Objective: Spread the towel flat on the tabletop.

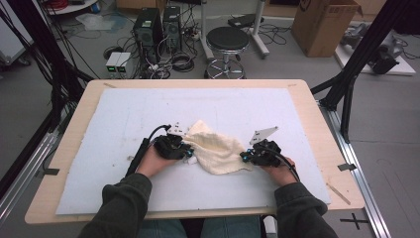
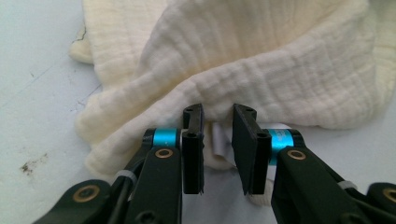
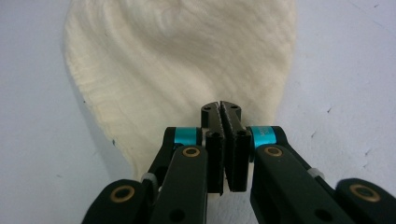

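Note:
A crumpled cream cloth (image 1: 218, 148) lies at the middle of the white mat (image 1: 148, 109), between my two grippers. The left gripper (image 1: 189, 152) sits at the cloth's left edge. In the left gripper view its jaws (image 2: 218, 112) stand a little apart, open. A thick fold of the cloth (image 2: 261, 60) and a small white tag sit in the gap at the tips. The right gripper (image 1: 244, 156) is at the cloth's right corner. In the right gripper view its jaws (image 3: 221, 106) are pressed together on the cloth's near edge, and the cloth (image 3: 177, 60) spreads away over the mat.
The mat covers a wooden table (image 1: 74, 129) whose near edge runs by the person's dark sleeves. Beyond the table stand a black stool (image 1: 227, 39), computer towers (image 1: 148, 27) and a cardboard box (image 1: 322, 25). Black frame struts (image 1: 356, 64) rise at both sides.

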{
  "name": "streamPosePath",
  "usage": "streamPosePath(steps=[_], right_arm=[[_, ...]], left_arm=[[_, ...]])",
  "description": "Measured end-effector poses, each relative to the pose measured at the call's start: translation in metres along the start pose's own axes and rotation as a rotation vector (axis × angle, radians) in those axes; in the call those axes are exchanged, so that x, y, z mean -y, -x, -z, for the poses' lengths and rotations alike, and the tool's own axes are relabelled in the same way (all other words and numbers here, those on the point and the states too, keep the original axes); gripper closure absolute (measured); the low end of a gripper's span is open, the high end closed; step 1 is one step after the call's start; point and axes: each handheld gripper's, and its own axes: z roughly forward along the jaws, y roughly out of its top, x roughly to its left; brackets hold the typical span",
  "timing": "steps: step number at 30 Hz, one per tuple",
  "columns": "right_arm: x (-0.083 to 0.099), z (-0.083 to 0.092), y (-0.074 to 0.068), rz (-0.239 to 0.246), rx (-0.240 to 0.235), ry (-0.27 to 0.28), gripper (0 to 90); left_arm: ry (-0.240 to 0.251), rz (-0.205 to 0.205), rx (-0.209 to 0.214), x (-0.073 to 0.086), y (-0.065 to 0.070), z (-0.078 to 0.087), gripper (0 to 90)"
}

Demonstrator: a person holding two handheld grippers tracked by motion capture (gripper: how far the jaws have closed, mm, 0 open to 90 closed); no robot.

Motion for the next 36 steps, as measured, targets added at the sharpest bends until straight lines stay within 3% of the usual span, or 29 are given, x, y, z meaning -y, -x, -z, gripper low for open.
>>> streamPosePath(steps=[2,5,7,10,14,19,24,36], right_arm=[[0.000,0.003,0.000,-0.010,-0.016,0.022,85.2],[-0.002,0.008,-0.006,0.000,-0.111,0.095,73.1],[-0.002,0.004,-0.012,0.021,-0.132,0.057,68.4],[-0.001,-0.004,-0.017,0.052,-0.148,0.008,64.7],[0.000,-0.005,-0.017,0.037,-0.134,0.018,71.9],[-0.001,-0.004,-0.020,0.070,-0.130,0.012,87.4],[-0.002,-0.002,-0.029,0.100,-0.139,0.011,88.5],[-0.008,0.022,-0.063,0.154,-0.195,0.083,88.6]], left_arm=[[0.004,-0.006,0.004,0.000,0.000,-0.001,74.2],[0.002,-0.036,-0.010,-0.001,0.005,-0.001,83.8],[0.000,-0.057,-0.019,-0.001,0.006,-0.001,88.2],[0.000,-0.040,-0.006,-0.001,0.004,0.005,89.2],[0.039,-0.047,0.003,0.000,0.002,0.025,89.2],[0.041,-0.079,-0.005,0.005,0.004,0.054,89.2],[0.047,-0.133,-0.021,0.015,0.017,0.080,89.2],[0.086,-0.166,-0.021,0.057,0.054,0.125,89.2]])
